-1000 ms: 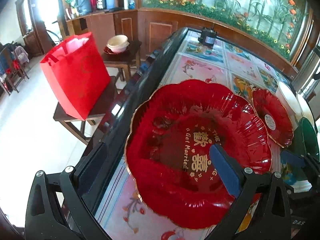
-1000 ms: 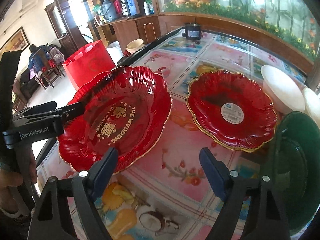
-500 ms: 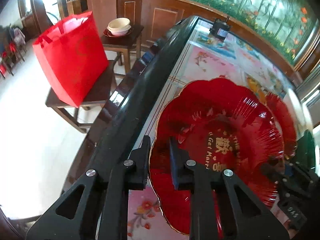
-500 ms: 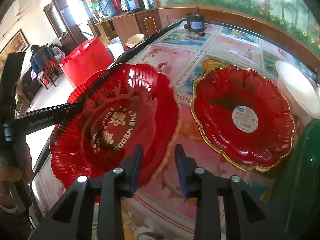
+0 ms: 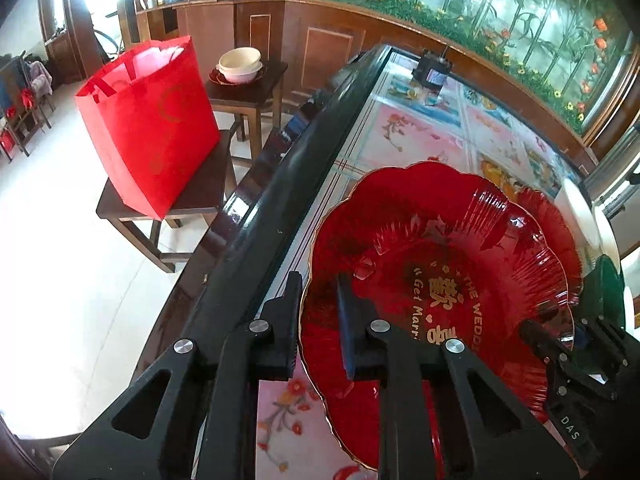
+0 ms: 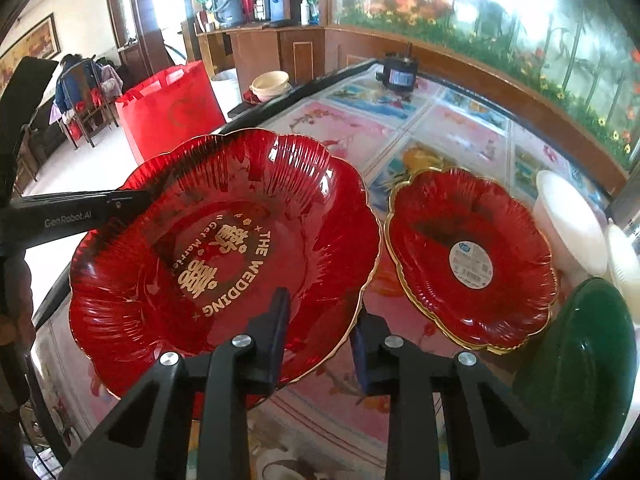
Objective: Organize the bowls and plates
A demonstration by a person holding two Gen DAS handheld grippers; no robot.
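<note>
A large red scalloped plate [image 5: 432, 280] with gold wedding lettering is lifted off the table, also in the right wrist view [image 6: 224, 248]. My left gripper [image 5: 318, 316] is shut on its left rim. My right gripper [image 6: 318, 328] is shut on its right rim. A smaller red plate [image 6: 472, 256] with a round sticker lies on the table to the right. A dark green plate [image 6: 580, 364] and white bowls [image 6: 568, 216] sit at the far right.
The table [image 6: 440, 128] has a flowered cover and a black edge [image 5: 256, 216]. A small black motor-like object [image 6: 398, 76] stands at the far end. A red bag [image 5: 148, 124] sits on a stool, and bowls [image 5: 240, 65] rest on a side table.
Both grippers closed on the large red plate's rim, left then right. The plate rose and tilted, and shifted slightly toward the smaller red plate.
</note>
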